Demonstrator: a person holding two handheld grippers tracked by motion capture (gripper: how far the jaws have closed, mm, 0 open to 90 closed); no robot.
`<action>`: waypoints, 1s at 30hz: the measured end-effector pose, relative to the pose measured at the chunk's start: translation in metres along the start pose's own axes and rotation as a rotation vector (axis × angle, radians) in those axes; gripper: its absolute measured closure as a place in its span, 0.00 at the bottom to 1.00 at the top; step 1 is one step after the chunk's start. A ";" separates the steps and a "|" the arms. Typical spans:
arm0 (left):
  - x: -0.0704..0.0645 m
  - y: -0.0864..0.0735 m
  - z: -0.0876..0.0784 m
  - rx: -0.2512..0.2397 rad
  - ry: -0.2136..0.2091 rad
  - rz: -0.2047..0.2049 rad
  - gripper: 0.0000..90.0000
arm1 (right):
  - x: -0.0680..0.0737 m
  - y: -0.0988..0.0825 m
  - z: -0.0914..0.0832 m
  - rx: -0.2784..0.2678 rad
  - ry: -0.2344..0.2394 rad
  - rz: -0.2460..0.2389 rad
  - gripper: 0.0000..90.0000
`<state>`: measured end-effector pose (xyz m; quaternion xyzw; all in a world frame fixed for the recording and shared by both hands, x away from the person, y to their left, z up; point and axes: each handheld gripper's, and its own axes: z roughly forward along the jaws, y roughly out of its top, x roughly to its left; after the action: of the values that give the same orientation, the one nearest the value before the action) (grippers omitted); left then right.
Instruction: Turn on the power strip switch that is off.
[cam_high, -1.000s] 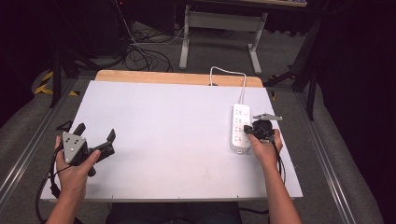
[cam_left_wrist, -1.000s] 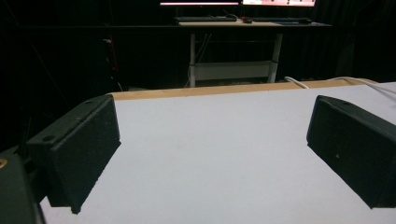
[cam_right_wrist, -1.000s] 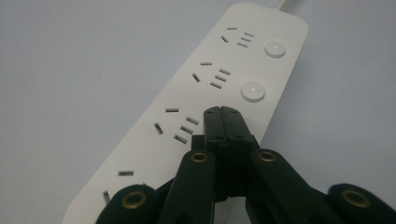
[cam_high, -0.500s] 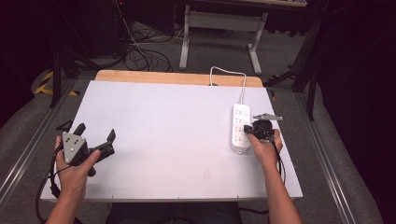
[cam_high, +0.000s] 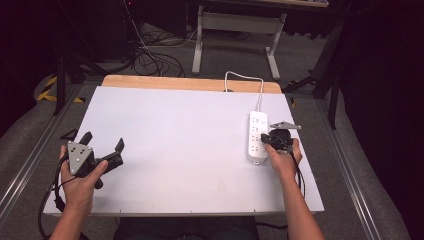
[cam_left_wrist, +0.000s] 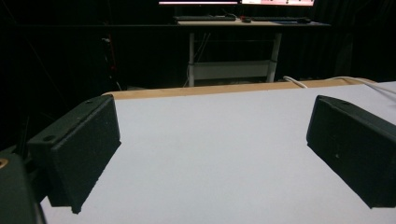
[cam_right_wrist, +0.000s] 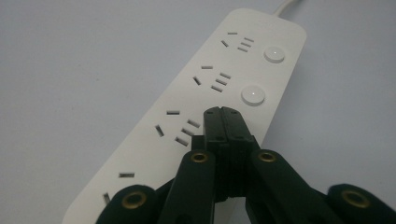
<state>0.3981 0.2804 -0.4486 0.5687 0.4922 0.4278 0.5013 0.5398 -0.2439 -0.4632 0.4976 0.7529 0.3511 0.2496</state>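
Observation:
A white power strip (cam_high: 257, 136) lies on the right side of the table, its white cord (cam_high: 242, 78) running off the far edge. In the right gripper view the power strip (cam_right_wrist: 196, 102) shows several sockets and round buttons (cam_right_wrist: 252, 95). My right gripper (cam_right_wrist: 223, 113) is shut with nothing between its jaws, its tip over the strip's edge where a third button would sit. In the high view that right gripper (cam_high: 267, 139) sits at the strip's right side. My left gripper (cam_high: 103, 144) stands open over the table's left front, and the left gripper (cam_left_wrist: 210, 144) holds nothing.
The white tabletop (cam_high: 180, 135) has a wooden strip (cam_high: 190, 83) along its far edge. Metal rails run along both sides of the table. A desk frame (cam_high: 235, 30) and cables (cam_high: 150, 55) stand on the floor beyond.

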 end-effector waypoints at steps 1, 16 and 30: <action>0.000 0.000 0.000 0.001 -0.001 -0.001 0.04 | 0.000 0.000 -0.001 -0.014 0.008 0.002 1.00; -0.001 0.000 0.001 0.000 -0.006 -0.003 0.04 | -0.003 0.002 -0.037 -0.234 0.094 0.004 1.00; -0.002 0.001 0.002 -0.002 -0.014 -0.002 0.04 | -0.001 -0.002 -0.063 -0.383 0.144 -0.013 1.00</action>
<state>0.4003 0.2785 -0.4479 0.5708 0.4888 0.4237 0.5056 0.4930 -0.2633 -0.4250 0.4098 0.6914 0.5210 0.2874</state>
